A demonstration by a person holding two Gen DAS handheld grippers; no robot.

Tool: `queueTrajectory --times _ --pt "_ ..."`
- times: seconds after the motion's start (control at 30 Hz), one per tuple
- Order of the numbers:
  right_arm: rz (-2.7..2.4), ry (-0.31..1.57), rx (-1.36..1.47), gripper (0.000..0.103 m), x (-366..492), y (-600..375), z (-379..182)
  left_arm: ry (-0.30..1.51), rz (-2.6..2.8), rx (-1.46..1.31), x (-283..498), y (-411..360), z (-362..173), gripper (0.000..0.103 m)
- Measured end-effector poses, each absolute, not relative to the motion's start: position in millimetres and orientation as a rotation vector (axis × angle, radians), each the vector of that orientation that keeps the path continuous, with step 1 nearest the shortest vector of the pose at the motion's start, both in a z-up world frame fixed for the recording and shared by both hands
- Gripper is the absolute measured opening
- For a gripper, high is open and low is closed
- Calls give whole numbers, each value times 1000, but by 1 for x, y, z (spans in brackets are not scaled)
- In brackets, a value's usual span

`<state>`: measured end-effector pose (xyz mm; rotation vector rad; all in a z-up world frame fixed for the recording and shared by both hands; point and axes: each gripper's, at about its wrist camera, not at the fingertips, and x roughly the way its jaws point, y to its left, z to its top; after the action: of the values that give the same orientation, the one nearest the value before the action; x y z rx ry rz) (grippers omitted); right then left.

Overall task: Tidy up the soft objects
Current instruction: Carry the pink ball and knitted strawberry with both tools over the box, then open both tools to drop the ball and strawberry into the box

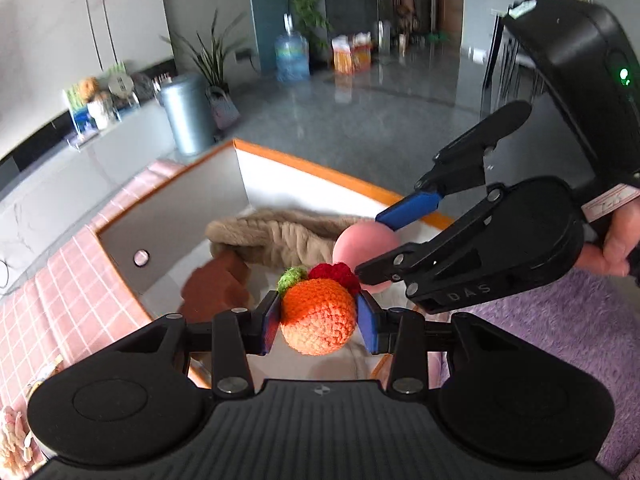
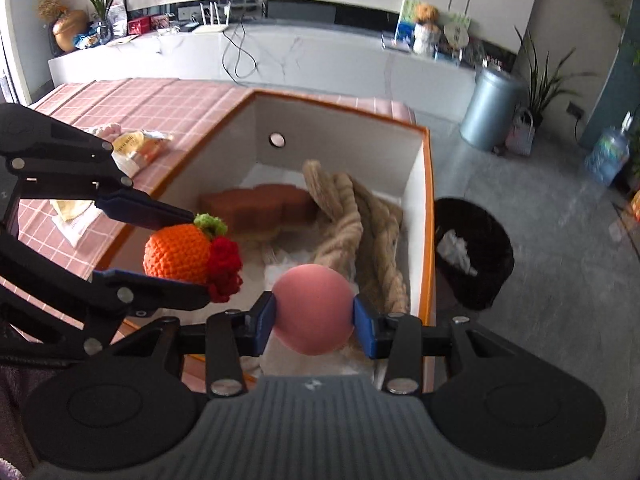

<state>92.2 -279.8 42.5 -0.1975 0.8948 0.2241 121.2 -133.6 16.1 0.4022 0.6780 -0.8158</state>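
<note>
Checked pink cloth (image 2: 168, 100) fills the left of the right wrist view, ending at the orange rim of a white box (image 2: 418, 184) in the middle. Low left, the left gripper (image 2: 200, 256) clamps a crocheted orange (image 2: 178, 254) between both pads, its green and red tufts pointing toward the box. Bottom centre, the right gripper (image 2: 314, 320) pinches a pink ball (image 2: 314, 308) above the box's near edge; jaws partway closed on each. Inside lie a brown block (image 2: 256, 204), then a thick beige rope (image 2: 352, 216) running lengthwise along the right wall. Bare white floor stays open beneath the ball. Right of the box stands a black bin (image 2: 480, 256).
</note>
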Motion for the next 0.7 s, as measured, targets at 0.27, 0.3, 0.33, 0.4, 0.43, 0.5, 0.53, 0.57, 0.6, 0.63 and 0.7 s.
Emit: queueTrajectory --times 0.27,0.3,0.33,0.4,0.43,0.5,0.53,0.57,0.6,0.63,0.7 --pt "226 961 -220 45 106 -278 23 820 -811 479 138 -160 -13 46" --pt "228 967 -220 45 109 -279 22 832 -811 491 139 -162 -16 46" --pt "228 974 -221 46 112 -279 20 842 -810 498 140 -163 -19 46" --pt "227 981 -217 48 114 -280 17 861 -805 501 142 -164 -26 46" --pt "227 983 -208 48 115 -281 17 864 -795 498 141 -165 -28 46" --pt "228 981 -213 48 115 -280 19 874 -787 487 143 -164 -31 48" --pt "230 973 -220 50 113 -279 19 880 -788 480 143 -163 -31 50" --pt "228 964 -229 51 111 -277 20 881 -788 475 143 -162 -30 54" --pt "225 955 -238 54 110 -277 22 877 -786 474 142 -161 -30 59" --pt "216 942 -251 57 108 -276 23 872 -781 473 142 -160 -29 62" --pt "204 920 -266 61 105 -276 28 863 -771 463 141 -157 -28 68"
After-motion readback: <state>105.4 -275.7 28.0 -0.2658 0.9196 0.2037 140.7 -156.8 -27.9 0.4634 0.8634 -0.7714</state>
